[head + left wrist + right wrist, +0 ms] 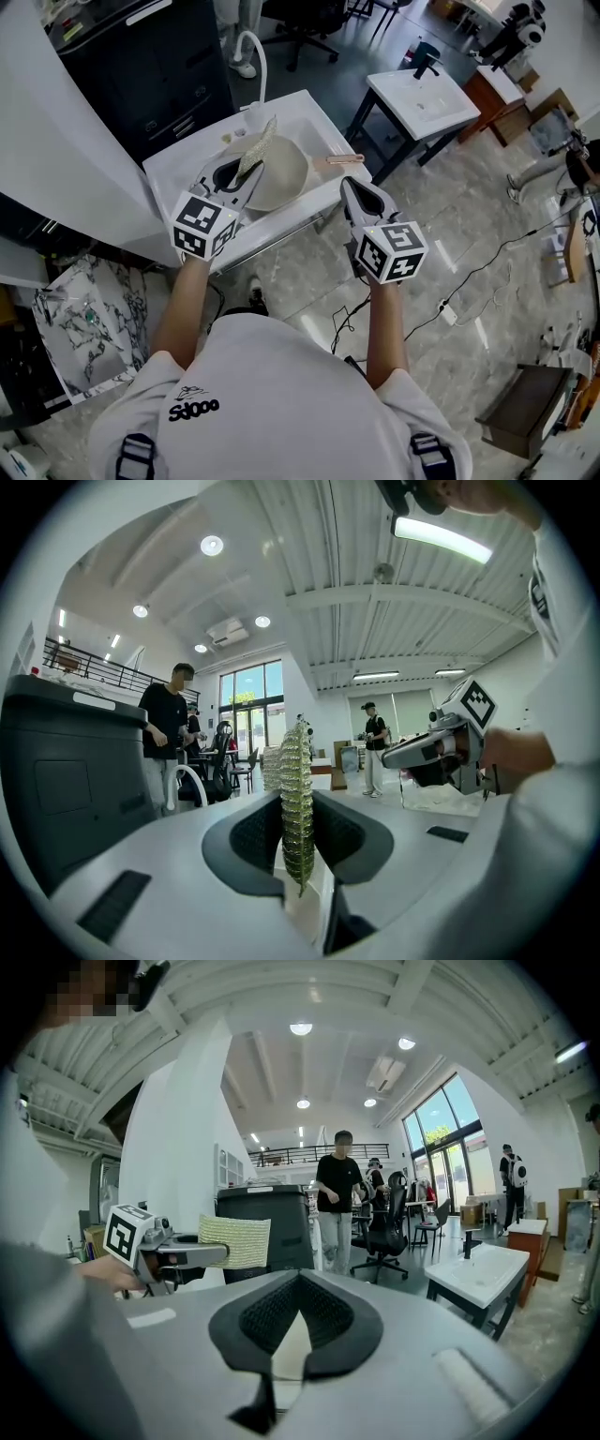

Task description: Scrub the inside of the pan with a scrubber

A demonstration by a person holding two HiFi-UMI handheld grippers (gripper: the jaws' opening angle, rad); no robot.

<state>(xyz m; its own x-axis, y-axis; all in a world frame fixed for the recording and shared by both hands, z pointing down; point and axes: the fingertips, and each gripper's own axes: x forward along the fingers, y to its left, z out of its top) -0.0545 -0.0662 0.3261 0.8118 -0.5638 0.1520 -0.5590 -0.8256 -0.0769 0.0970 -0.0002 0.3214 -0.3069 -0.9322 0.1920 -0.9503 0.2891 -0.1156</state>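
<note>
Black cabinet (141, 56) stands far left, beside the white sink (314, 120). A white faucet (253, 52) arches over the sink's far edge.

Left hand-held gripper (239, 173) is raised over the left part of the sink. Its jaws are clamped on the scrubber (260, 142), a flat yellow-green mesh pad. The pad stands edge-up between the pads and sticks out past the jaw tips, above the pan's left rim. The left gripper view shows the same grip: the scrubber (298, 789) is pinched upright in the middle of the hand-held gripper (298, 810). Whether the pad touches the pan, cannot tell.

Pan (286, 178) is cream-coloured and sits in the sink, its inside facing up. Its wooden handle (337, 160) points right, over the sink's right edge.

Right hand-held gripper (354, 190) is just right of the sink's near right corner, over the floor, near the handle but apart from it. Its jaws are together at the tips with nothing between them, as its own view shows (298, 1283).

A second white sink stand (422, 98) stands far right, well apart.
</note>
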